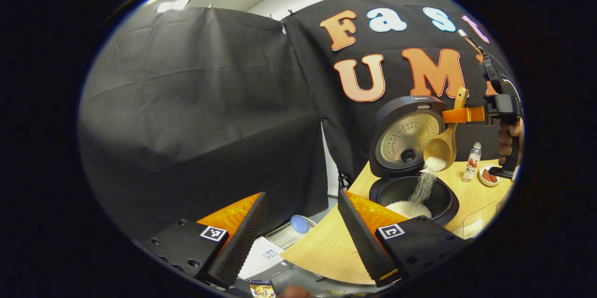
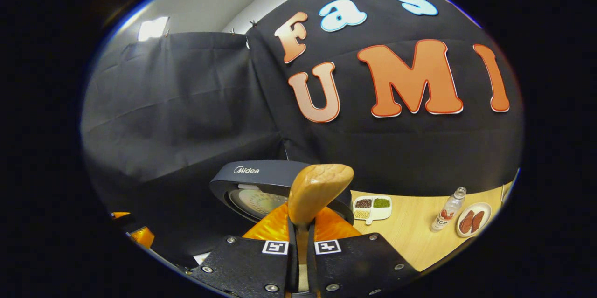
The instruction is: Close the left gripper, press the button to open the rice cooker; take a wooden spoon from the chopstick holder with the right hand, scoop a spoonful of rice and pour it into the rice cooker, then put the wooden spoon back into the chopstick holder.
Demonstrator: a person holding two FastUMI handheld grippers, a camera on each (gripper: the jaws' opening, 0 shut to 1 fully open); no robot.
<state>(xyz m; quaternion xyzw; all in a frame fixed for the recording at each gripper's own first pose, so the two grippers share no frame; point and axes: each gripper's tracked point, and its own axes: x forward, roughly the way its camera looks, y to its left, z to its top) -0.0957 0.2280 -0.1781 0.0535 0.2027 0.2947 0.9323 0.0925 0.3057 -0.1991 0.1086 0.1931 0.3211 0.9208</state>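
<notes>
In the left gripper view, the rice cooker (image 1: 410, 186) is seen on the wooden table (image 1: 326, 246) with its lid (image 1: 406, 137) raised upright behind the open pot. Above the pot the wooden spoon (image 1: 443, 146) is held tilted, bowl down, and a stream of rice (image 1: 423, 186) is seen falling from it onto a white heap in the inner pot. The spoon's handle is clamped by the right gripper (image 1: 464, 114), which is held by a hand (image 1: 508, 142) at the right edge of that view. The left gripper (image 1: 298, 237) is seen low in its own view, near the table's edge and apart from the cooker; its jaws stand wide apart with nothing between them.

In the right gripper view, the end of the spoon's handle (image 2: 319, 190) is seen rising between the jaws of the right gripper (image 2: 302, 242), which are pressed together on it from both sides. Behind it the cooker's lid (image 2: 266, 186) is seen. Farther right on the table a small divided dish (image 2: 371, 208) with dark, green and pale grains, a clear bottle (image 2: 447, 216) standing upright, and a plate (image 2: 473, 219) with reddish pieces are seen, each apart from the others.
</notes>
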